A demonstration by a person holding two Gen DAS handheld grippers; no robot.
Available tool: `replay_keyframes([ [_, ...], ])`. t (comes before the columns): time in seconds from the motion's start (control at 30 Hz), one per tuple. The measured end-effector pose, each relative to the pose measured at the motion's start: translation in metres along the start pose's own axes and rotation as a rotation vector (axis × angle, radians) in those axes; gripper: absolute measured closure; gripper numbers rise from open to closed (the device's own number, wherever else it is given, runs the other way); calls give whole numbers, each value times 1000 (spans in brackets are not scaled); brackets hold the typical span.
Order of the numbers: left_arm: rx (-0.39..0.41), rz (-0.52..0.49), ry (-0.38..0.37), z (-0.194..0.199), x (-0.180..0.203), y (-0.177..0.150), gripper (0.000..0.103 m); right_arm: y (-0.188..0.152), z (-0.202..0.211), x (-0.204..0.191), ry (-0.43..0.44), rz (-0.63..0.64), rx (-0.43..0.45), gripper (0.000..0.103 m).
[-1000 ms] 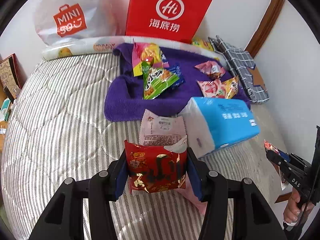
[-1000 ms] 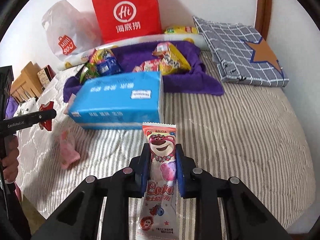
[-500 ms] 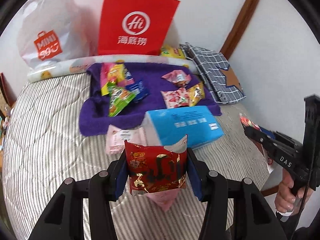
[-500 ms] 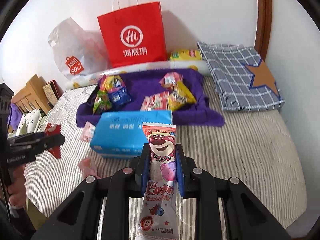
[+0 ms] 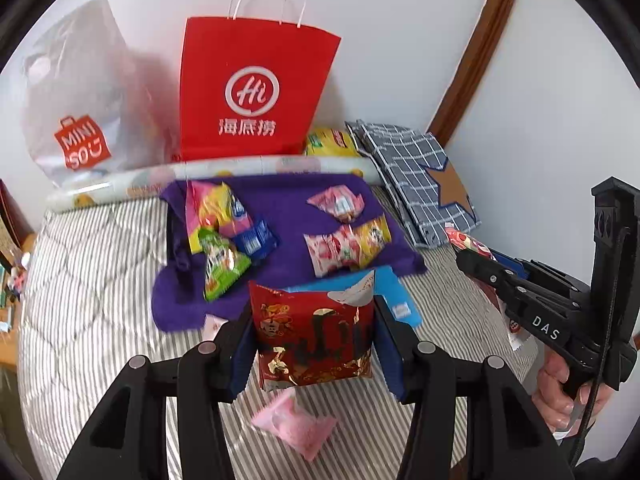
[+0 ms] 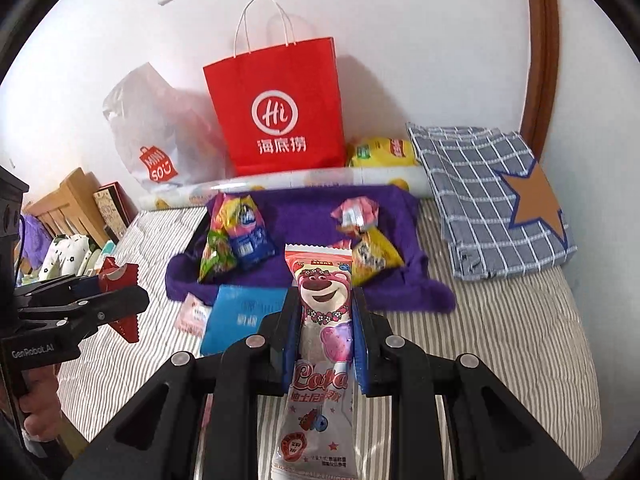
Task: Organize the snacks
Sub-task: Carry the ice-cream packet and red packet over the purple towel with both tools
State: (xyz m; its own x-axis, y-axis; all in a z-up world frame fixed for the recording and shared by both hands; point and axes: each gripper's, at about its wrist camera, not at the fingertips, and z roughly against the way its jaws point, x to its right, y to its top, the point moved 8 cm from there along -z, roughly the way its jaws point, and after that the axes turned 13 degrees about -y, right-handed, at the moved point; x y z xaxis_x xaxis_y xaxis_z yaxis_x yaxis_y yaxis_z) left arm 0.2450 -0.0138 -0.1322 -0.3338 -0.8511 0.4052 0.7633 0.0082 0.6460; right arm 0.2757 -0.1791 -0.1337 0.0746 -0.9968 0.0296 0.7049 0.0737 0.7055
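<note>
The left tongs [image 5: 314, 344] pinch a red-and-gold snack packet [image 5: 314, 338] above the striped bed [image 5: 80, 300]. The right tongs [image 6: 325, 334] clamp a bear-printed, perhaps lollipop, wrapper [image 6: 322, 344] near the purple towel [image 6: 304, 216].

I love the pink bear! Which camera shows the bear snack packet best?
The right wrist view. The bear snack packet fills the middle there, clamped in the right gripper, with the bear's face and lettering clear. The left wrist view shows only its top end poking past that gripper, seen from the side.

Purple towel [image 5: 288, 200] on grey-striped bedspread [image 5: 92, 280]; red paper bag [image 5: 252, 92] behind.
</note>
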Motion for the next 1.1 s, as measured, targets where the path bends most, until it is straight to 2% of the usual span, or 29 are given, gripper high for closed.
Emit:
replay_keyframes([
  [0.33, 2, -8, 16, -16, -6, 35, 52, 44, -30, -8, 7, 11, 16, 79],
  [0.67, 1, -15, 28, -34, -19, 65, 52, 67, -68, -3, 14, -10, -5, 79],
  [0.97, 1, 8, 48, -52, -50, 86, 52, 83, -103, -10, 27, -6, -18, 79],
  [1.1, -24, 35, 55, -67, -69, 89, 52, 84, -121, -16, 38, -4, -33, 79],
])
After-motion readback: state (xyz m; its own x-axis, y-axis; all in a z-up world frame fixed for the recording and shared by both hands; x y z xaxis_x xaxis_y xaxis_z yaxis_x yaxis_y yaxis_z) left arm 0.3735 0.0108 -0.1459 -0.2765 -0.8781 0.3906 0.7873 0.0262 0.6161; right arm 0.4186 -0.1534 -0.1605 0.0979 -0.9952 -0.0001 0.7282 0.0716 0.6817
